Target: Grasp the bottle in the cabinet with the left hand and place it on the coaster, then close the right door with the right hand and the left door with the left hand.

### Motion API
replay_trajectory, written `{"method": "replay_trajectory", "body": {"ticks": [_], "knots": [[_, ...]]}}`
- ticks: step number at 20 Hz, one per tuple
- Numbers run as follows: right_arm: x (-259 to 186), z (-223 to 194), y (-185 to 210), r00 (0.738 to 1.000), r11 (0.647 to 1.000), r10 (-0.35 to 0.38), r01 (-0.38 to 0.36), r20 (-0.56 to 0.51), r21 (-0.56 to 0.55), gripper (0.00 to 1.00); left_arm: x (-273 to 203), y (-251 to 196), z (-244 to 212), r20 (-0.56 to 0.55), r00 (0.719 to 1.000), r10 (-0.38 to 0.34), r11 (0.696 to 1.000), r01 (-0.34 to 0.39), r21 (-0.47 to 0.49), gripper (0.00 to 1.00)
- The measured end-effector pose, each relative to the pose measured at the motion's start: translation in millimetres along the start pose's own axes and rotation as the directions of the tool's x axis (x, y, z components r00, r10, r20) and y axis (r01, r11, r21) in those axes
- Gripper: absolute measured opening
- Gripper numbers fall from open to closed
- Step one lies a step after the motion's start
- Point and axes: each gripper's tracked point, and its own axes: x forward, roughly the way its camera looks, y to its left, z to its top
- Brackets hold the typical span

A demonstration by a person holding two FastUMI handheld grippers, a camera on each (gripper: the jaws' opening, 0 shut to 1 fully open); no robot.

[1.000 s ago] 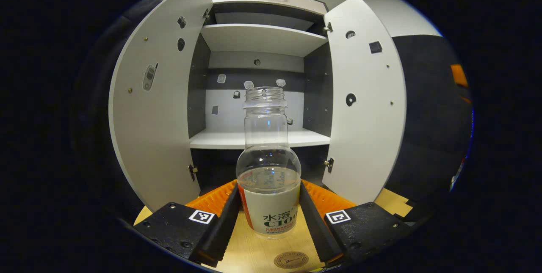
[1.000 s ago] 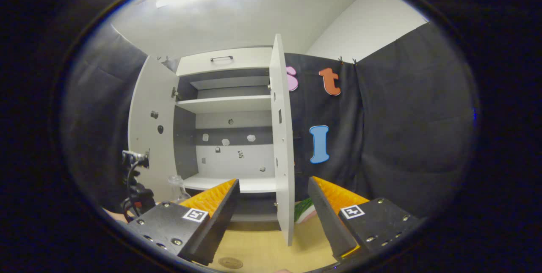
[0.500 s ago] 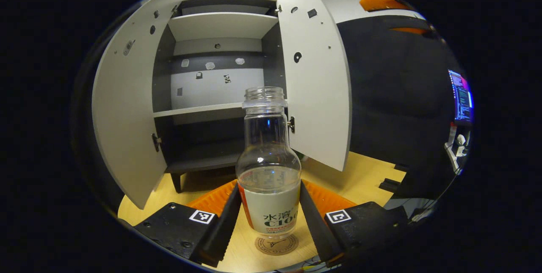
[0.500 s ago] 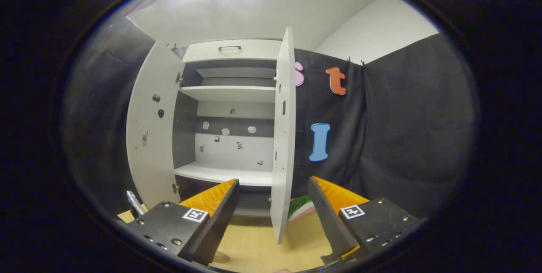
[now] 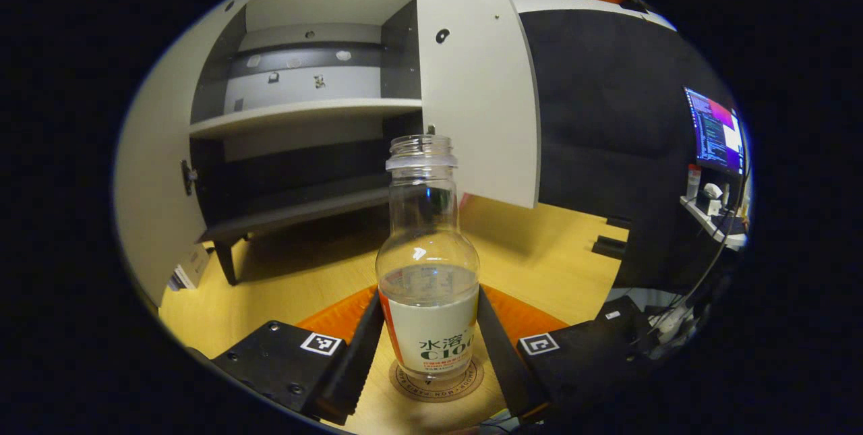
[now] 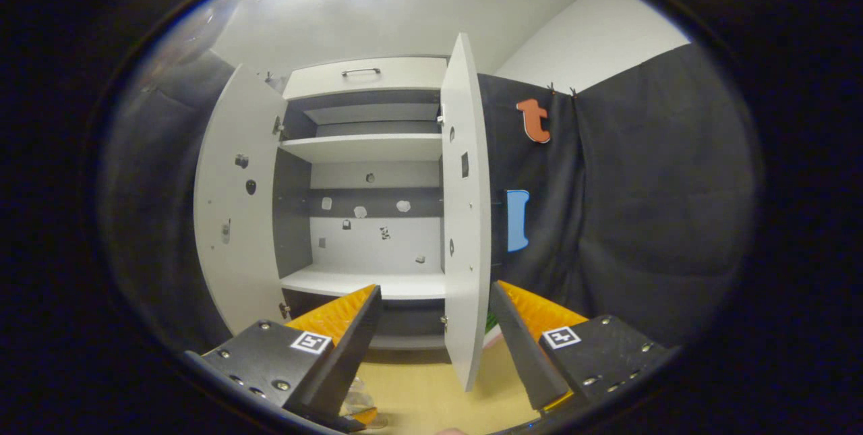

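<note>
A clear bottle [image 5: 427, 286] with a white label and no cap stands upright, its base on the round brown coaster [image 5: 438, 381] on the wooden tabletop. My left gripper [image 5: 428, 297] is shut on the bottle's lower body, one finger pressing each side. Behind it the white cabinet [image 5: 303, 108] stands with both doors open: the right door [image 5: 475, 84] swung out, the left door [image 5: 145, 206] at the far left. In the right gripper view my right gripper [image 6: 435, 290] is open and holds nothing, facing the right door [image 6: 465, 219] edge-on; the left door [image 6: 229, 206] stands wide.
The cabinet shelves [image 6: 364, 283] are bare. A lit monitor [image 5: 715, 131] and a small shelf with clutter [image 5: 708, 202] sit at the far right. Tabletop [image 5: 539, 253] stretches between cabinet and bottle. A green and pink thing [image 6: 491, 328] peeks from behind the right door.
My left gripper carried the bottle back from the cabinet and down until its base sits on the coaster. The right gripper view drifted slightly, with the right door now more central.
</note>
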Motion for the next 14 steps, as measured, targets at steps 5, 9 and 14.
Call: {"method": "replay_trajectory", "body": {"ticks": [5,9,14], "knots": [[13.2,-4.2,5.2,1.000,1.000,0.000,0.000,-0.009,-0.021,0.98,3.8,-3.0,-21.7,-0.056,0.997,-0.061,0.997,0.063,0.035,0.83],[11.3,-19.0,2.1,0.999,1.000,-0.009,0.009,-0.037,-0.010,0.98,-4.8,-4.7,-27.8,-0.083,0.995,-0.054,0.998,0.055,0.012,0.88],[-3.8,-22.1,-11.5,0.999,1.000,-0.023,0.023,-0.038,0.001,0.98,-3.6,1.7,-37.7,-0.077,0.997,0.002,0.997,0.005,0.080,0.87]]}}
